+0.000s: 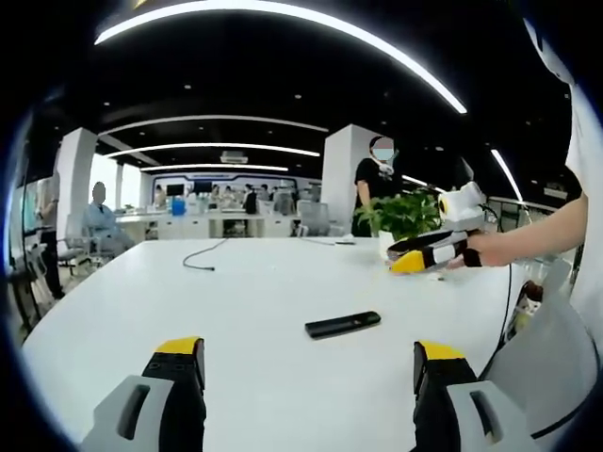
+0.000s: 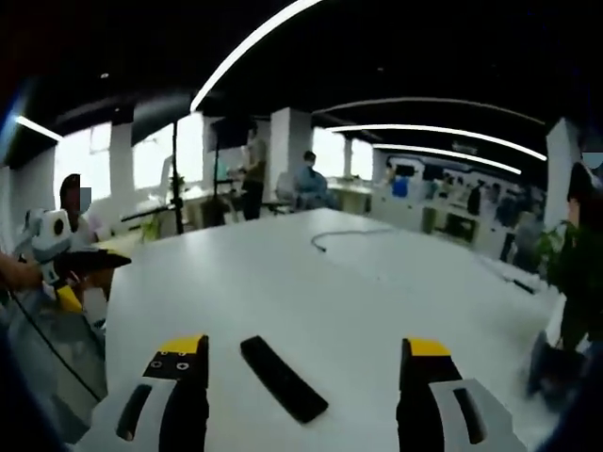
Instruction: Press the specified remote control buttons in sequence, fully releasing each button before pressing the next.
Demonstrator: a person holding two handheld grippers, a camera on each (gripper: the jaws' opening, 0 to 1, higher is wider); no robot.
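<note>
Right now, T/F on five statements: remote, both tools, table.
1. The remote lies flat on the white table. True.
2. The left tool is shut on the remote. False: it is open, the remote lying ahead of it.
3. The right tool is open. True.
4. The remote is white. False: black.
5. A potted plant stands on the table. True.

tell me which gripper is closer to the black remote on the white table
Right, probably. In the right gripper view the remote lies between the open right gripper jaws, near their tips. In the left gripper view the remote lies ahead of the open left gripper.
</note>
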